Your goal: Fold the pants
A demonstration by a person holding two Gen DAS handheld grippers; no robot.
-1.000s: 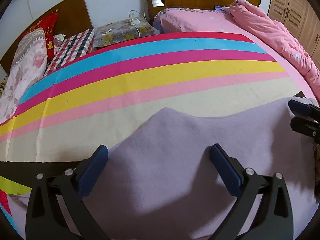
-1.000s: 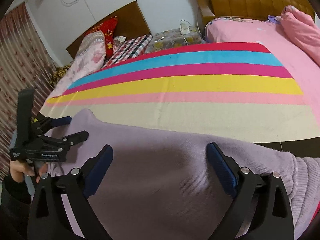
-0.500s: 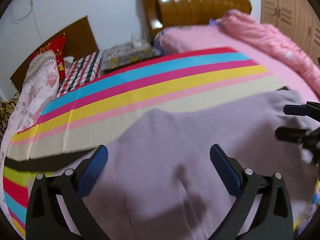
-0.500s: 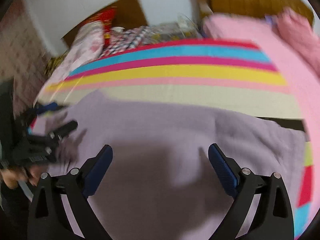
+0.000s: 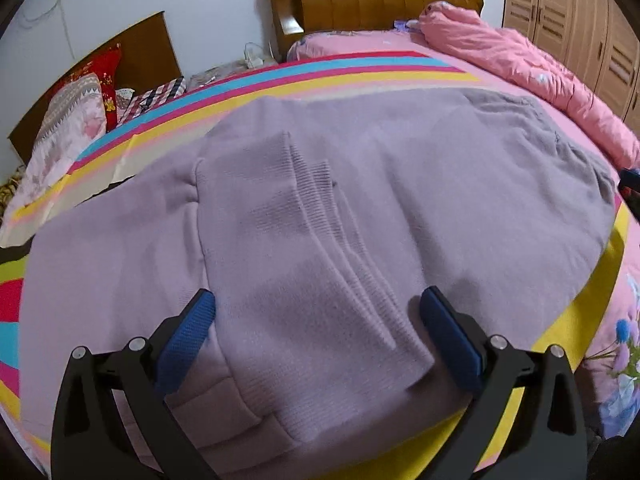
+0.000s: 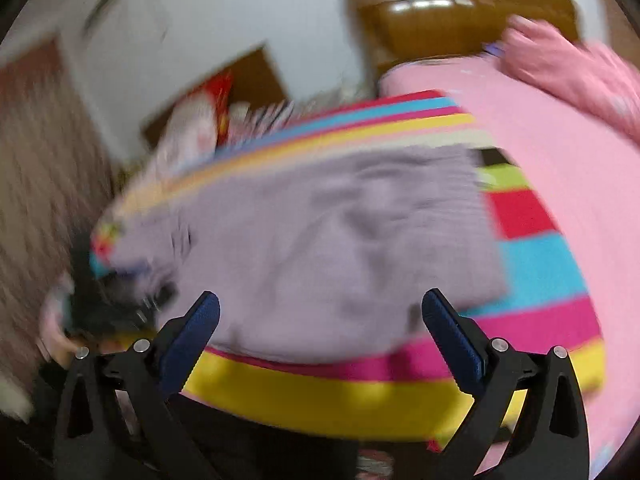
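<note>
The lilac fleece pants (image 5: 328, 208) lie folded on the striped blanket (image 5: 404, 68), with ribbed cuffs stacked on top near the front. My left gripper (image 5: 316, 320) is open just above the cuffed end, holding nothing. In the blurred right wrist view the pants (image 6: 320, 248) lie ahead of my right gripper (image 6: 320, 320), which is open and empty above the blanket's front edge. The left gripper shows as a dark blur in the right wrist view (image 6: 120, 304). A sliver of the right gripper shows at the right edge of the left wrist view (image 5: 630, 184).
A pink quilt (image 5: 520, 64) is bunched along the bed's right side. A wooden headboard (image 5: 372, 0) stands at the back. Pillows (image 5: 76, 108) lie on a second bed at the left. Wardrobe doors (image 5: 580, 20) are at the far right.
Both grippers have pulled back toward the bed's front edge and risen. The pants now lie doubled over, with the cuffs on top. The right wrist view has become motion-blurred.
</note>
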